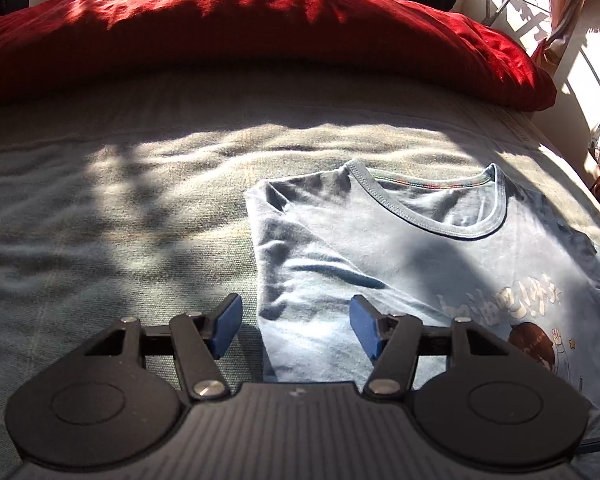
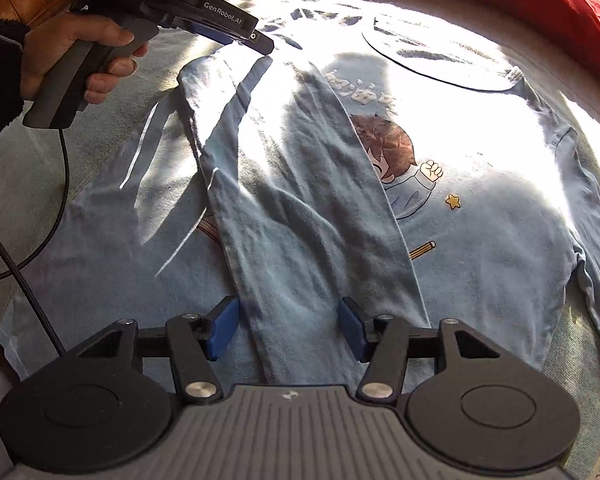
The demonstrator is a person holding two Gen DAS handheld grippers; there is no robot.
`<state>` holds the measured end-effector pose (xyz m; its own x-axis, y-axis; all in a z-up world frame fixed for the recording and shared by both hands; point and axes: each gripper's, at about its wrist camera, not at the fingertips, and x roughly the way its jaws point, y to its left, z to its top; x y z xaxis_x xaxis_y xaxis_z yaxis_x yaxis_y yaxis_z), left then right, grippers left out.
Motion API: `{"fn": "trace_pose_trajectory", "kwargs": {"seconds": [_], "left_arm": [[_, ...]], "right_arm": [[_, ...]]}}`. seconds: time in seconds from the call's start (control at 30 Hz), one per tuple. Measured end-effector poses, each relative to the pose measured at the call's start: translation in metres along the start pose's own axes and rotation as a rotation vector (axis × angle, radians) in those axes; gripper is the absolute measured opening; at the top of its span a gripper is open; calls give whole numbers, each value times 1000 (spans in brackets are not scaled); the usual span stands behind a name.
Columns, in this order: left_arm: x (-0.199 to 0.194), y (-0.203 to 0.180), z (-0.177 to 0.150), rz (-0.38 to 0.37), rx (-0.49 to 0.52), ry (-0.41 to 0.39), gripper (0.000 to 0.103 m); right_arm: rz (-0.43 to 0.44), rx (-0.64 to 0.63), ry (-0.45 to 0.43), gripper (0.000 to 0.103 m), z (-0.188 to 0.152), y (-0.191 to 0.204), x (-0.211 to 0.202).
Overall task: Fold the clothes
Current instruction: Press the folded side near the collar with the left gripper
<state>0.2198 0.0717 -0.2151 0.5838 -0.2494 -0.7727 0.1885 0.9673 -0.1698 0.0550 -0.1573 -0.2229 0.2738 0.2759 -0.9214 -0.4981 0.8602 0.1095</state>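
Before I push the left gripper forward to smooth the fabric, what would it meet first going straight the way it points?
Probably the light blue shirt: the open left gripper points along its folded left edge, beside the grey bedsheet. Farther on lies the red duvet. Its height above the cloth is unclear.

In the left wrist view, the shirt (image 1: pixel 400 264) lies flat on the bed (image 1: pixel 120 200), filling the centre and right of the frame, its collar (image 1: pixel 432 208) toward the top. A quilt (image 1: pixel 240 28) runs across the top of the frame, behind the shirt. The left gripper (image 1: pixel 294 328) sits at bottom centre, over the shirt's left edge.

In the right wrist view, a sleeve (image 2: pixel 300 184) lies folded across the shirt's front, from upper left to bottom centre, covering part of the printed picture (image 2: pixel 404 160). The right gripper (image 2: pixel 288 328) sits at bottom centre over the sleeve's lower end. A hand (image 2: pixel 68 56) is at upper left.
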Motion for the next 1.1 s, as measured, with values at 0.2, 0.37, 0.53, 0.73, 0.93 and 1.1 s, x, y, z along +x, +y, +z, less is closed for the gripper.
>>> {"fn": "trace_pose_trajectory", "kwargs": {"seconds": [0.2,0.37,0.53,0.73,0.93,1.1], "left_arm": [[10,-10,23,-109,108,5,63],[50,1,35,-60,116,37,62],[47,3,50,-64,120,22,62],[19,-6,49,-101,127,29,62],[-25,-45,-4,-153,139,68,63],[-23,-65,-52,-155,162,139,63]], "right_arm": [[27,42,-1,94,1,6,8],[15,46,17,103,2,14,16],[-9,21,22,103,0,18,22],[-90,-22,-1,103,-6,34,27],[-43,-37,-45,103,-9,27,3],[-35,97,-69,103,-17,5,-15]]}}
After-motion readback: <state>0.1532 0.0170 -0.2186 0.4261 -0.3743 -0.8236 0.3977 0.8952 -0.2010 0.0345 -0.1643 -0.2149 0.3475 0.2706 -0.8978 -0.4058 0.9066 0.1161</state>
